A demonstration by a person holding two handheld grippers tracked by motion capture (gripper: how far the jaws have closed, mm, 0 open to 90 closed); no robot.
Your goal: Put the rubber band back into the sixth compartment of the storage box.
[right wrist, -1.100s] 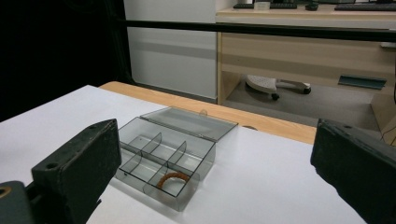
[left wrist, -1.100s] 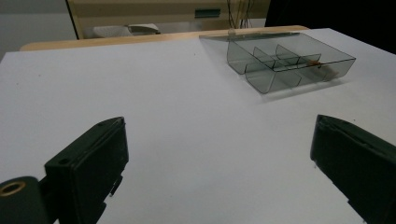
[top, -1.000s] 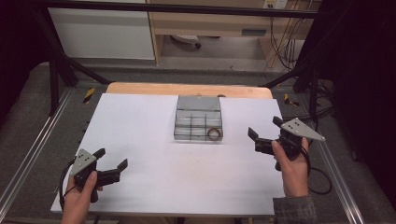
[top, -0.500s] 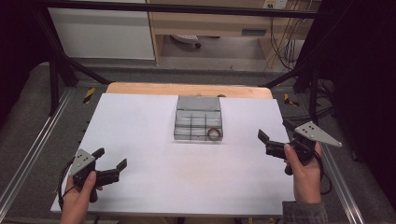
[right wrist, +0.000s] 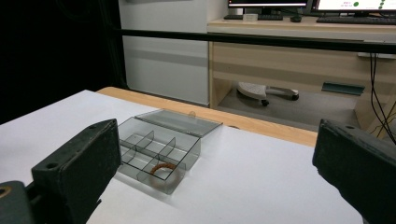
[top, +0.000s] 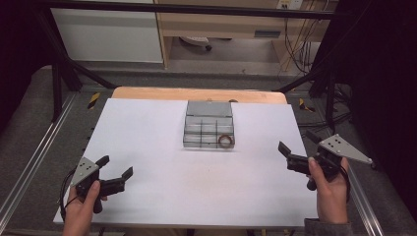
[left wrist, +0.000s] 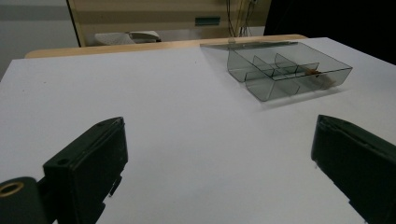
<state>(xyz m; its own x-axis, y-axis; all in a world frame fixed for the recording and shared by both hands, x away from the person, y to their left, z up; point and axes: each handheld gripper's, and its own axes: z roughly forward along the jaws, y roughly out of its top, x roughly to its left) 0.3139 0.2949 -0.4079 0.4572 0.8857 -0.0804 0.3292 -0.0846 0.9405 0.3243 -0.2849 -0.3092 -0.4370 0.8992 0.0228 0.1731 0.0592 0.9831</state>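
Moved: right gripper (top: 301, 153) has drifted outward to the table's (top: 147, 128) right edge; left gripper (top: 114, 171) unchanged.
Jaws: both spread wide, empty.
Box (top: 209, 130): open mid-table, ring (top: 225, 141) inside, likely within either's reach.

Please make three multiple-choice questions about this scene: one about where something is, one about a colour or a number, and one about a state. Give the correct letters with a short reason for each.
1. Where in the clear compartment box does the ring lie?
A. the near right corner compartment
B. the far left compartment
C. on the table beside the box

2. What colour is the ring?
A. blue
B. brown
C. white

3. How do the jaws of the left hand-held gripper and the right hand-held gripper stand?
A. both shut on the ring
B. left shut, right open
C. both open and holding nothing

Answers:
1. A: the high view shows the ring in the corner nearest the person, on the right.
2. B: it looks brown in the high view and in the right gripper view.
3. C: each gripper view shows its two jaws wide apart over the white table.
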